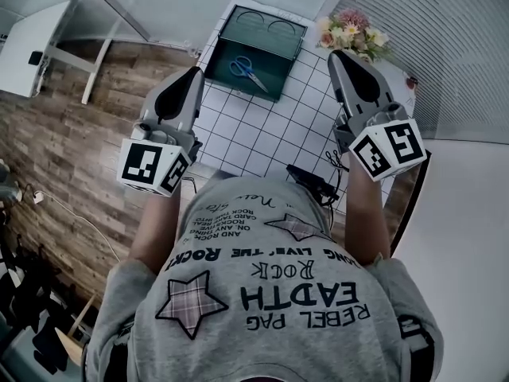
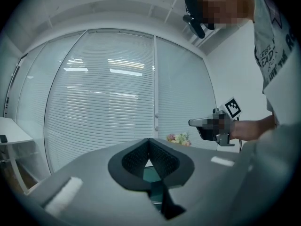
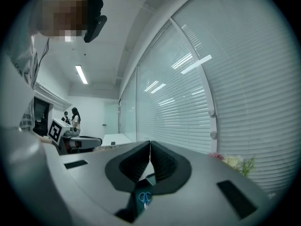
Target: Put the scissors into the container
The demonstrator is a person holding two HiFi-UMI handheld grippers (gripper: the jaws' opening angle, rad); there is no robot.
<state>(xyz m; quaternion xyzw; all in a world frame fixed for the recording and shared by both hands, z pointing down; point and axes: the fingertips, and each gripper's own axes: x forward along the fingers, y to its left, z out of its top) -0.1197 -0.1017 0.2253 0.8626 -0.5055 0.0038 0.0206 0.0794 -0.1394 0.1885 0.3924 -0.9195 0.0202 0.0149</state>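
Note:
The blue-handled scissors (image 1: 248, 72) lie flat inside the dark green container (image 1: 270, 30) at the far side of the white tiled table (image 1: 262, 134). My left gripper (image 1: 195, 72) hovers left of the container, its jaws shut with nothing between them (image 2: 149, 142). My right gripper (image 1: 336, 54) is held up to the container's right, also shut and empty (image 3: 150, 144). In the right gripper view the scissors (image 3: 144, 197) show far below, through the gap under the jaws. Neither gripper touches the scissors or the container.
A bunch of flowers (image 1: 350, 32) stands at the table's far right corner, by the window blinds (image 1: 445, 46). A black device (image 1: 314, 183) sits at the table's near edge. A white desk (image 1: 32, 46) stands on the wooden floor to the left.

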